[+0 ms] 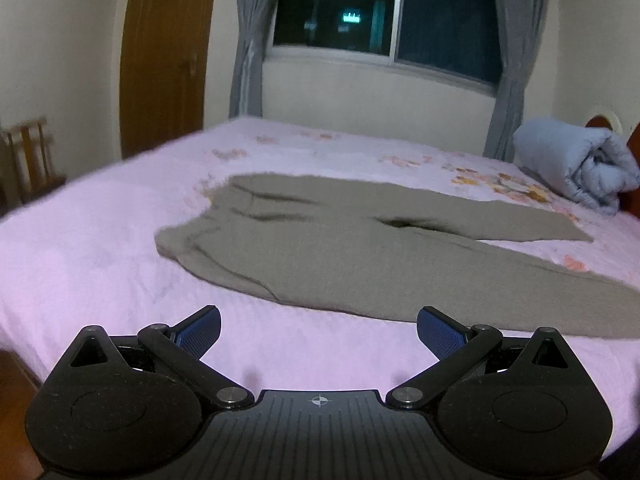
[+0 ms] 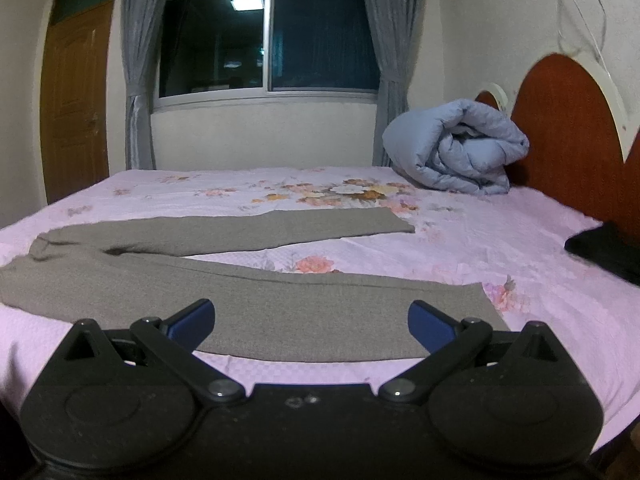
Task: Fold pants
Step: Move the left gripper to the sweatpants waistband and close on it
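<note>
Matt grey knit cloth pants (image 2: 256,304)

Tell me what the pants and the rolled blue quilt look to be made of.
Pants: likely a soft knit or fleece, matte grey-brown, lying limp with a fine even texture. Rolled blue quilt: apparently padded, stitched fabric with a slight sheen, puffy with quilted folds.

1. Bed (image 2: 460,240): pink sheet, floral print toward the head end.
2. Rolled blue quilt (image 2: 456,148) at the head-end far corner, against the headboard (image 2: 568,120).
3. Black cloth (image 2: 604,250) at the head edge.
4. Window (image 2: 268,40), grey curtains (image 2: 138,64), wooden door (image 2: 76,96) beyond the far edge.
</note>
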`<control>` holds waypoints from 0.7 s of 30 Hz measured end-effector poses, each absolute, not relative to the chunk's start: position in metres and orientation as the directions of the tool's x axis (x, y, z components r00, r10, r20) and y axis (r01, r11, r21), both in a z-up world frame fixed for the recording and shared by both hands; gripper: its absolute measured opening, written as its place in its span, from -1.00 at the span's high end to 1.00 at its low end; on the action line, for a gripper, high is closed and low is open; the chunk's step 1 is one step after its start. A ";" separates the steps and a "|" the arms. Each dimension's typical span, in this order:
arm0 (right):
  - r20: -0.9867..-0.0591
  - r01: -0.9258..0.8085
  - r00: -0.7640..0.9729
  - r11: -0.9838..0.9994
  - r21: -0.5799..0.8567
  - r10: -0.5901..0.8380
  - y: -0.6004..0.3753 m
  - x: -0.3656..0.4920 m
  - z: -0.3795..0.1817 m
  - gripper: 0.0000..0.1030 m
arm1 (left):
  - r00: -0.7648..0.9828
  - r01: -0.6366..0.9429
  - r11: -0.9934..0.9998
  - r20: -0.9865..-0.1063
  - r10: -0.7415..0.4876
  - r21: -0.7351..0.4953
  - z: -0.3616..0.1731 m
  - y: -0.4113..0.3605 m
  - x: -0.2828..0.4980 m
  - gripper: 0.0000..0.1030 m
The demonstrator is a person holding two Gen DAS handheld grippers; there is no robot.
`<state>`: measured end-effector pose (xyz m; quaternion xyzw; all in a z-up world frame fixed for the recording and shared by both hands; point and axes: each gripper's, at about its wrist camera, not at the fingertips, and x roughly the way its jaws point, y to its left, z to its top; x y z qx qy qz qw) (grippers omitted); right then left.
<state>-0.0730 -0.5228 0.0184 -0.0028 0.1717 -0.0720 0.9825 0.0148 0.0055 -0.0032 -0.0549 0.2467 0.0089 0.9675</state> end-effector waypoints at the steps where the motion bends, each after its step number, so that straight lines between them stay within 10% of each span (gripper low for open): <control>1: -0.331 0.133 0.934 0.991 -0.027 -0.135 -0.526 -0.073 0.019 -0.89 | 0.879 -0.046 0.994 -0.476 -0.005 -0.097 -0.002 0.010 0.019 -1.00; 15: -0.327 0.166 0.929 0.985 -0.043 -0.171 -0.538 0.034 0.060 -0.89 | 0.858 -0.082 0.991 -0.498 0.127 0.110 0.028 0.098 0.191 -1.00; 21: -0.316 0.122 0.939 0.991 -0.055 -0.134 -0.514 0.091 0.076 -0.89 | 0.832 -0.012 0.997 -0.553 -0.034 -0.080 0.027 0.144 0.292 -1.00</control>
